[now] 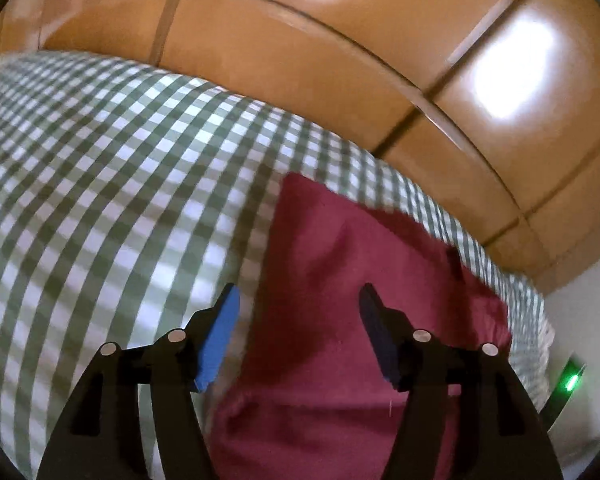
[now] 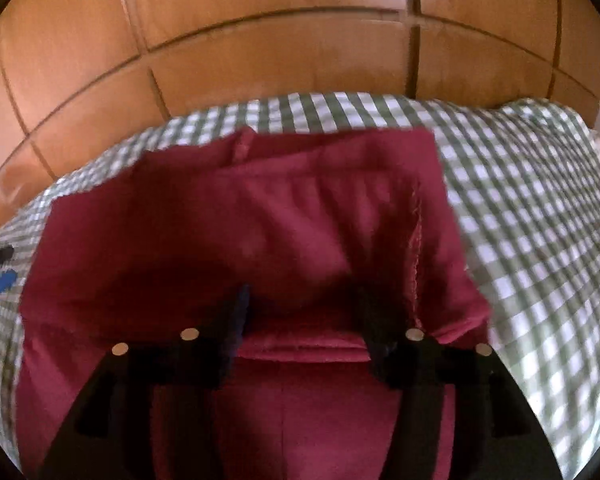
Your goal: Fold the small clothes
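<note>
Cloth: red cloth (image 2: 236, 232) on checked bed cover (image 2: 540, 240), at 12 o'clock of right gripper (image 2: 304, 312).
Feel: soft, light, floppy (probably).
Hold: pinch an edge.
Grippers: left gripper (image 1: 298, 304) and right both wide apart, holding nothing.

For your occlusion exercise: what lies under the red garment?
The red garment lies on a green-and-white checked cloth, which shows around its edges. Whatever is beneath the garment's middle is covered, and so is whatever the cloth itself rests on.
</note>
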`<state>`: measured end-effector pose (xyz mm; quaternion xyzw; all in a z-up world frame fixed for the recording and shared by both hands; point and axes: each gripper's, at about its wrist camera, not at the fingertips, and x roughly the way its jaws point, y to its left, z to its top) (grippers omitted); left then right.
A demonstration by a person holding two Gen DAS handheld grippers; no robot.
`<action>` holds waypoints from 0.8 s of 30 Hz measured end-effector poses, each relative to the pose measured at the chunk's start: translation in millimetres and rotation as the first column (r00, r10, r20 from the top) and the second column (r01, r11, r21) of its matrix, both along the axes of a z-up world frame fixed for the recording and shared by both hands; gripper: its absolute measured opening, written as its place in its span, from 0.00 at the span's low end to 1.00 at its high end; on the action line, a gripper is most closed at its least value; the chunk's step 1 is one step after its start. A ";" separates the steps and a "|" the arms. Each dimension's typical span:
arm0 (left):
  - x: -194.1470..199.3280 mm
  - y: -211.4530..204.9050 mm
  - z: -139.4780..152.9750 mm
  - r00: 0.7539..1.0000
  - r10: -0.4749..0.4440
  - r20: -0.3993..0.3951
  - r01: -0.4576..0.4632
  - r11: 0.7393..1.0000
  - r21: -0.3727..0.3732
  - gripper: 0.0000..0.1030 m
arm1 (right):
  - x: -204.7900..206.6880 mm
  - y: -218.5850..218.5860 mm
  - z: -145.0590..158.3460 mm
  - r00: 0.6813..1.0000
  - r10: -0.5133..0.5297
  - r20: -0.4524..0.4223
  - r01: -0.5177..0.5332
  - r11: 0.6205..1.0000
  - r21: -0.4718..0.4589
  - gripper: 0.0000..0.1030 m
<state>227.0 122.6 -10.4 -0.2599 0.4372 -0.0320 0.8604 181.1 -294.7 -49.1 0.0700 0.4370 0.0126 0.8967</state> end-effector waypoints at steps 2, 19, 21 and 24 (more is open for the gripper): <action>19.9 9.0 -9.5 0.999 -0.007 -0.043 0.005 0.999 -0.051 0.59 | -3.2 2.8 -4.0 0.999 -0.008 0.031 0.008 1.000 -0.014 0.56; 48.8 -20.4 -35.8 0.996 0.016 -0.083 0.002 0.977 0.213 0.22 | -3.8 13.9 -9.0 0.999 0.010 0.049 -0.005 0.996 -0.088 0.58; 36.1 -30.9 -19.5 0.999 0.010 -0.043 0.003 0.953 0.302 0.23 | -4.2 9.9 -9.5 0.999 0.008 0.050 -0.005 0.998 -0.060 0.58; 7.8 -55.1 0.2 0.995 -0.095 0.030 0.079 0.935 0.347 0.32 | -4.0 9.6 -9.4 0.999 0.010 0.052 -0.007 0.999 -0.050 0.59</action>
